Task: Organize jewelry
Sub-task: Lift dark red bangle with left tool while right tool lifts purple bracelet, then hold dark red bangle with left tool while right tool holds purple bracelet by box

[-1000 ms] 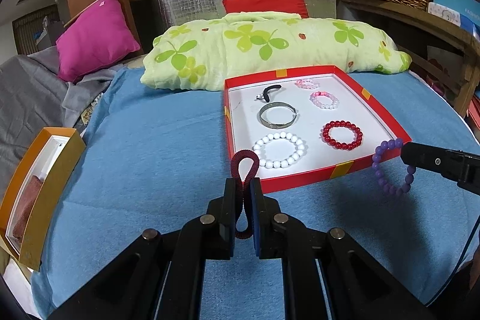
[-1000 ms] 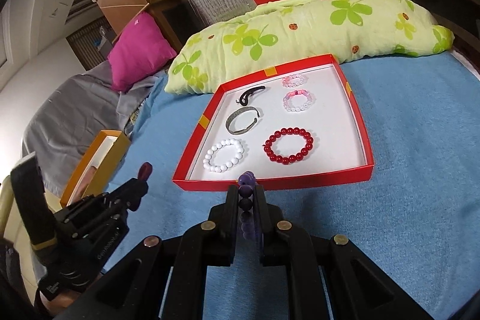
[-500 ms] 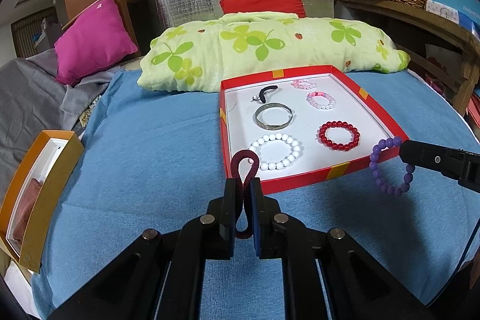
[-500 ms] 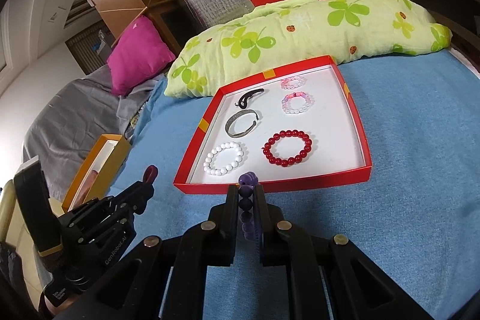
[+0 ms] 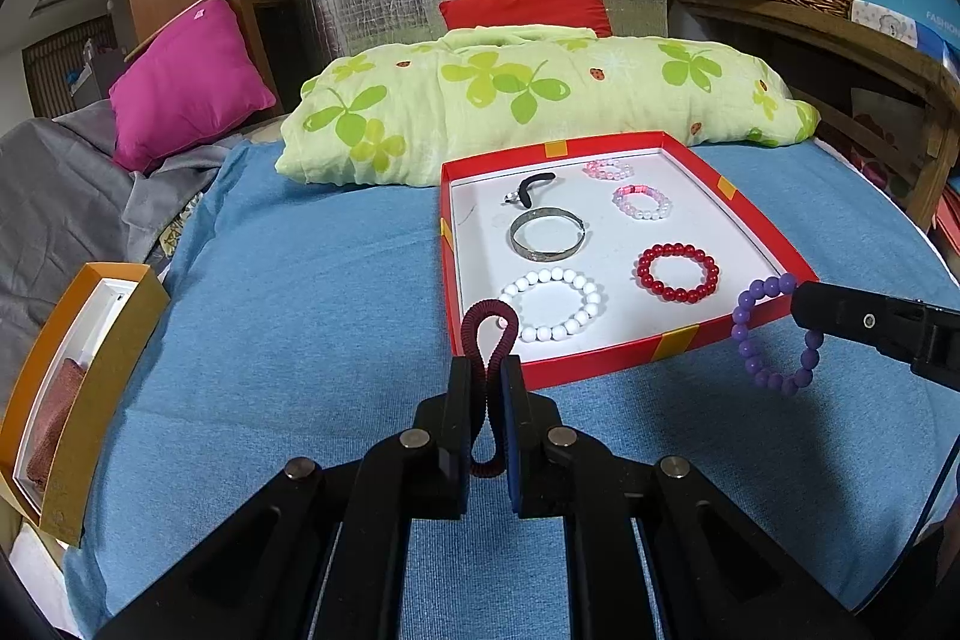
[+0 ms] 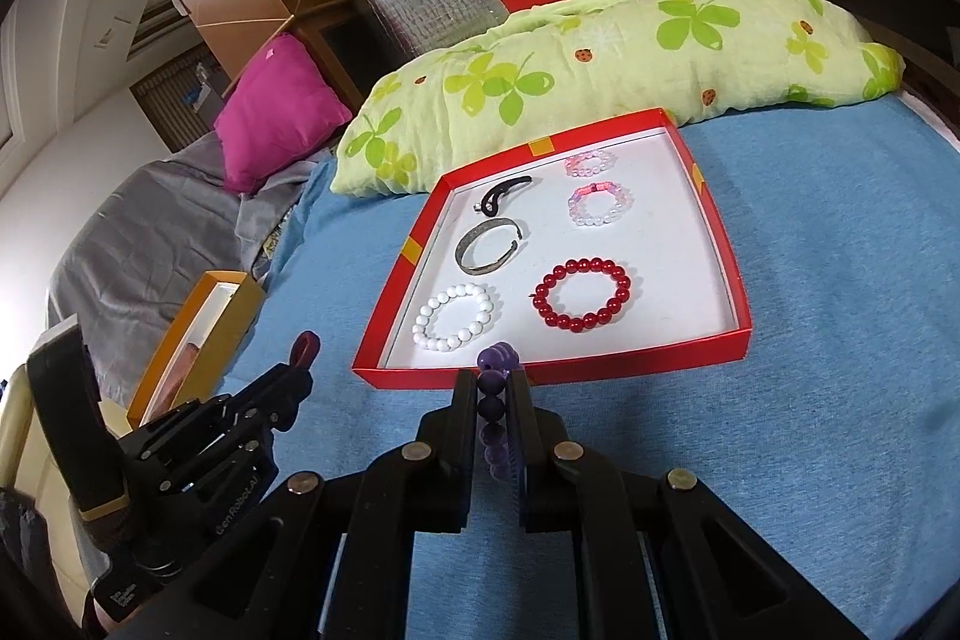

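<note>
**Two bands pinched above the blue cover, short of the red tray**

Left gripper: clamped on a dark red coiled band. Squeezed flat between the two pads, with one loop standing up past the fingertips and a smaller loop bulging out behind them, toward the camera. Held above the blue cover, just short of the near left corner of the red tray; from the right wrist view, only the loop's tip seen poking above the fingertips.

Right gripper: closed on a purple bead bracelet. A few beads bunched above the fingertips, more strung in a line down the slot between the pads. From the left wrist view, most of the ring hanging free below and beside the black fingers, just off the tray's near right corner and clear of the cover.

Inside the white-floored tray, lying flat and apart from one another: white bead bracelet at near left, red bead bracelet at near right, silver bangle behind the white one, black curved piece at far left, and two pale pink bead bracelets at far right.

Off to the left, at the cover's edge: an open orange box, well away from both grippers. Beyond the tray: a green clover-print bundle.
</note>
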Motion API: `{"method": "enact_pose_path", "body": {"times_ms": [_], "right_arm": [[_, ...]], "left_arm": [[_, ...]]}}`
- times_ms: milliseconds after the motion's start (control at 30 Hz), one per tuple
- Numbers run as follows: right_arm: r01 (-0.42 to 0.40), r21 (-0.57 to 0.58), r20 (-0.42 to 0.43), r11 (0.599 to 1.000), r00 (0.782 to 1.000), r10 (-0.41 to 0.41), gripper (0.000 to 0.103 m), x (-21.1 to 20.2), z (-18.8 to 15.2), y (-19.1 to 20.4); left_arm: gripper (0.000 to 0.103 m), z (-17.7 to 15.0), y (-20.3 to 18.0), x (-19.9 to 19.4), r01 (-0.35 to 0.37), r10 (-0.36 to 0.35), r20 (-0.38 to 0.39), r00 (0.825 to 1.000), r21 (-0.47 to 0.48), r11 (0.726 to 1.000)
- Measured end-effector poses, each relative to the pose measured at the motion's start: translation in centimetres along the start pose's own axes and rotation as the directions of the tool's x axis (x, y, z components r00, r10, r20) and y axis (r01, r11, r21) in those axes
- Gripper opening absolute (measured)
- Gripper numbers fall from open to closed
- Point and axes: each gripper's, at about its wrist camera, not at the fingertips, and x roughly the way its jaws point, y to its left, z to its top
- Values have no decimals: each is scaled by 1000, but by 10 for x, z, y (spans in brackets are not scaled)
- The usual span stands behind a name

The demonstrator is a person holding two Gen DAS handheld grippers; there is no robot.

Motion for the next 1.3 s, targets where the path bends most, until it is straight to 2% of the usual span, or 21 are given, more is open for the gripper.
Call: {"method": "enact_pose_path", "body": {"times_ms": [1300], "right_arm": [[-28,40,6,999,1000,28,11,9,3,13]], "left_arm": [[10,-1,7,-2,-11,11,1,1000,-13,1000]]}}
